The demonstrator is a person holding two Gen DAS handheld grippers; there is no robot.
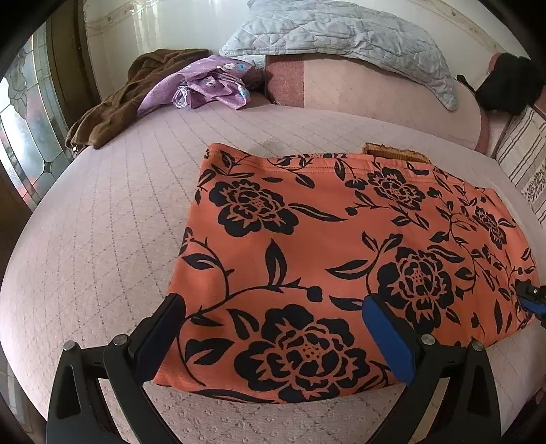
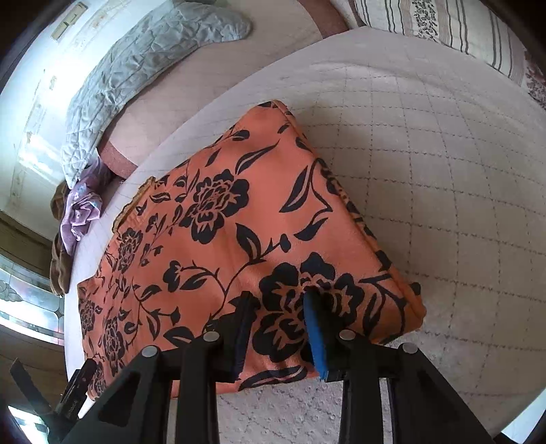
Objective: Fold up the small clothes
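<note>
An orange garment (image 1: pixel 327 252) with black flower print lies folded flat on the pale quilted bed (image 1: pixel 112 211). My left gripper (image 1: pixel 273 304) is open, its fingers spread wide over the garment's near left corner. My right gripper (image 2: pixel 278 300) hovers over the garment's (image 2: pixel 239 222) near right corner with its jaws apart and no cloth between them. The right gripper's tip (image 1: pixel 530 297) shows at the right edge of the left wrist view.
A brown garment (image 1: pixel 116 99) and a purple flowered garment (image 1: pixel 204 85) lie heaped at the bed's far left. A grey quilted pillow (image 1: pixel 341 37) rests on a pink bolster (image 1: pixel 385 99). A striped cushion (image 2: pixel 443 27) sits at the right. A stained-glass window (image 1: pixel 30 129) is left.
</note>
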